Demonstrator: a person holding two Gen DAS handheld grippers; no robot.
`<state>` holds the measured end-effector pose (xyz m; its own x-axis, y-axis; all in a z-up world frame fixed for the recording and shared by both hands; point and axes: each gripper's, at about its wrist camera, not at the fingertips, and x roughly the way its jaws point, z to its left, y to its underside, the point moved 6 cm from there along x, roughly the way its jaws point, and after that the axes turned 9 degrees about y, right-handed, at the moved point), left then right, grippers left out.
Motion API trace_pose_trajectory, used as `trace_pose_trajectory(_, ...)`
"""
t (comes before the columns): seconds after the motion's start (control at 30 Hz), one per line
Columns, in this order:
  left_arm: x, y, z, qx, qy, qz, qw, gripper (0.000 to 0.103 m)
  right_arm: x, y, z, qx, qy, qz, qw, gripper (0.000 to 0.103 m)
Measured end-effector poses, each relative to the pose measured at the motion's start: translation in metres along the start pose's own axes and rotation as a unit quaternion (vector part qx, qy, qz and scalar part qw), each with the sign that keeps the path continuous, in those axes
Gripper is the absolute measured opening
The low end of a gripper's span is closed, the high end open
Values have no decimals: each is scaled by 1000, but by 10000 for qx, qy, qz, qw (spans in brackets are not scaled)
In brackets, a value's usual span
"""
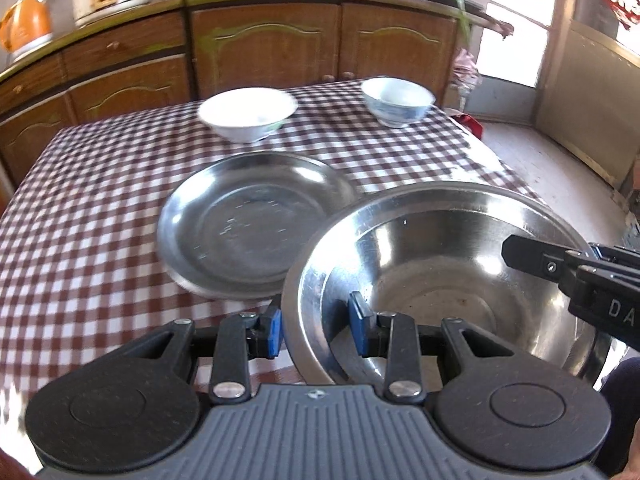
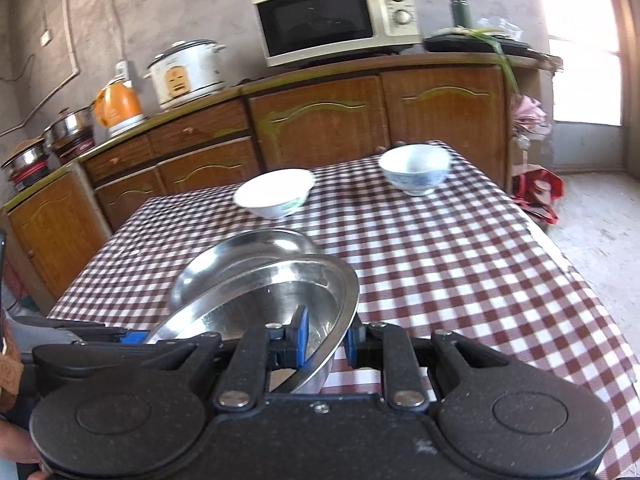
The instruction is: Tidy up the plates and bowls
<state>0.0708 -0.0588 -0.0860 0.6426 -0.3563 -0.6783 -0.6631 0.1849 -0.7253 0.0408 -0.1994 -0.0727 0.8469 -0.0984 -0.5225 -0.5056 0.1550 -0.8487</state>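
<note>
Steel bowl, deep and shiny with a broad flat rim (image 1: 440, 264), hangs over the near right corner of the red-and-white checked tablecloth (image 1: 80, 208) in the left wrist view, clamped at its near rim by the left gripper (image 1: 316, 326), one blue pad inside and one outside; the right gripper (image 1: 532, 256) reaches in over its far right rim. Just beside it, toward the table's middle, lies a shallow round steel plate (image 1: 248, 228); a plain white ceramic bowl (image 1: 248, 114) and a blue-patterned white bowl (image 1: 396, 100) stand near the far edge. In the right wrist view the right gripper (image 2: 326, 338) pinches the steel bowl's rim (image 2: 280, 292), which tilts above the steel plate (image 2: 240, 252).
</note>
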Motion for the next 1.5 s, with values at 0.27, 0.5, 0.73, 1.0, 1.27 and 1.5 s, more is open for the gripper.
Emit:
trace_pose_trajectory(0.27,26,-10,-38,409,187,10,9990,33,10,6,-50,384,425,86,9983,24)
trace_pose_trajectory(0.5,50,-10,-61,693,302,76,9971,33,21,11,-83,625,710,180,9954,24)
trace_pose_trajectory(0.73,65,-13,-77,848,377,48,9957,33,32,14,-107,726,960,240,9924,24)
trace_pose_trajectory(1.0,82,-11,-84,860,373,90,9956,33,50,14,-120,659,1122,331,9909,24)
trace_pose_trajectory(1.27,89,-11,-84,756,479,105,9959,33,62,17,-123,538,1246,487,9895,32)
trace_pose_trajectory(1.5,93,-5,-83,623,603,186,9961,35,62,19,-121,483,1357,547,9881,45)
